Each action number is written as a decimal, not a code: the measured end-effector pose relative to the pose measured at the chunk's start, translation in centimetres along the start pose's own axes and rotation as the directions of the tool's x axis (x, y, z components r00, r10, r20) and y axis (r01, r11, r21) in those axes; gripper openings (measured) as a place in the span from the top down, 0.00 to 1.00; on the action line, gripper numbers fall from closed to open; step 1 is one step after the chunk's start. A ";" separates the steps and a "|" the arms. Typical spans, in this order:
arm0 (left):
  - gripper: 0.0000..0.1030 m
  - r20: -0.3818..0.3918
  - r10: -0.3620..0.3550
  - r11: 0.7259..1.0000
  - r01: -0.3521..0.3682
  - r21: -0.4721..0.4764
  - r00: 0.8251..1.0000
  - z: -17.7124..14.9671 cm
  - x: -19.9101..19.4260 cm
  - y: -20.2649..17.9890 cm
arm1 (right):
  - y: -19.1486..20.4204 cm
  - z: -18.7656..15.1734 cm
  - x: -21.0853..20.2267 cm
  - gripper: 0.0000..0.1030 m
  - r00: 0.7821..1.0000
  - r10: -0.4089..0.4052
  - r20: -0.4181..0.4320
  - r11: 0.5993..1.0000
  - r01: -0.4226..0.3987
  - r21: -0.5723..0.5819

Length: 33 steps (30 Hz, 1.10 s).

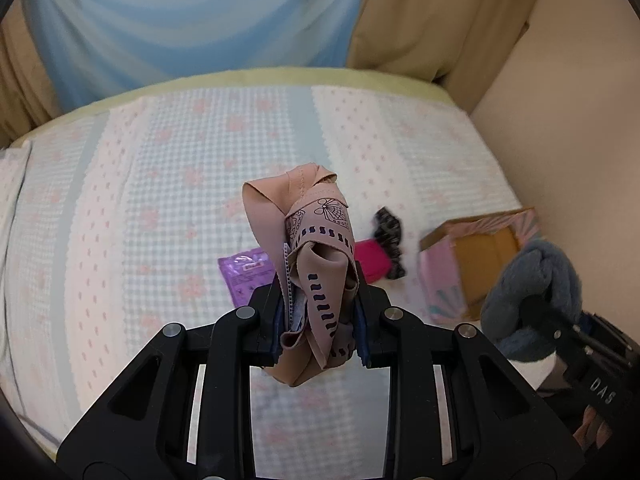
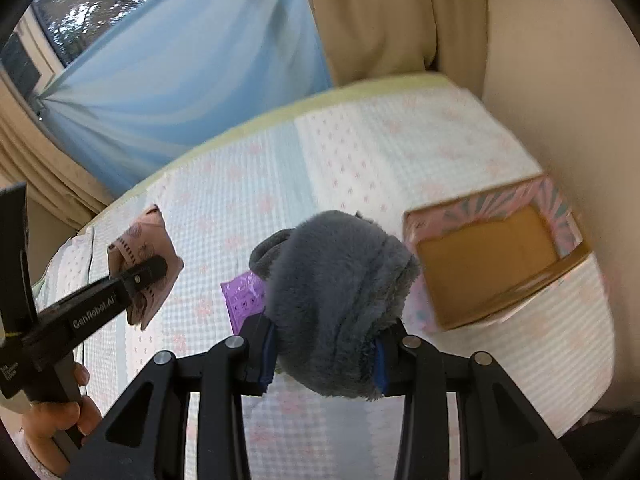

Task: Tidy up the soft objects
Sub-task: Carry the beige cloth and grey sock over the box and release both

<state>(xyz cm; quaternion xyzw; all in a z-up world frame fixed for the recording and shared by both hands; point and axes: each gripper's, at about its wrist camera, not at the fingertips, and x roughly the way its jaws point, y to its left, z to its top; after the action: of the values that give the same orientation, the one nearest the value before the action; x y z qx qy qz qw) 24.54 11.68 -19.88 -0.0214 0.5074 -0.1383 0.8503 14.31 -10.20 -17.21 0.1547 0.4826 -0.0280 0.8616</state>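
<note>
bed (image 1: 168, 168) patterned cover | curtains: blue (image 1: 192, 20), tan (image 1: 432, 12) | wall (image 1: 560, 92)

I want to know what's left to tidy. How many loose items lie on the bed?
3: a purple packet, a pink item and a dark patterned fabric piece beside it. The held items may hide others.

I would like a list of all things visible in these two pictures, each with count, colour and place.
beige cloth: one, beige with dark print, held in left gripper
grey fluffy item: one, grey, held in right gripper
box: one, pink outside, brown inside, open, on bed at right
purple packet: one, purple, on bed
pink item: one, bright pink, on bed
dark patterned cloth: one, beside pink item
bed: one, white with pink pattern
curtains: blue and tan, behind bed
left gripper: black, shut
right gripper: black, shut
hand: one, on left gripper's handle
</note>
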 end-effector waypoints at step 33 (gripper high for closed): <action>0.77 -0.309 0.015 0.995 0.015 0.094 0.951 -2.5 24.1 -31.7 | -30.5 10.5 12.1 0.66 0.955 -0.104 -0.279 0.984 0.058 -0.171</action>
<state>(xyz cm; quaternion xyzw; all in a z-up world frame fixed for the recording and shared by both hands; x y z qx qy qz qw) 26.41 -24.72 -36.13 0.0412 0.6272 -0.1639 0.7603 23.42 -41.06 -29.60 0.0672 0.6089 -0.0018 0.7904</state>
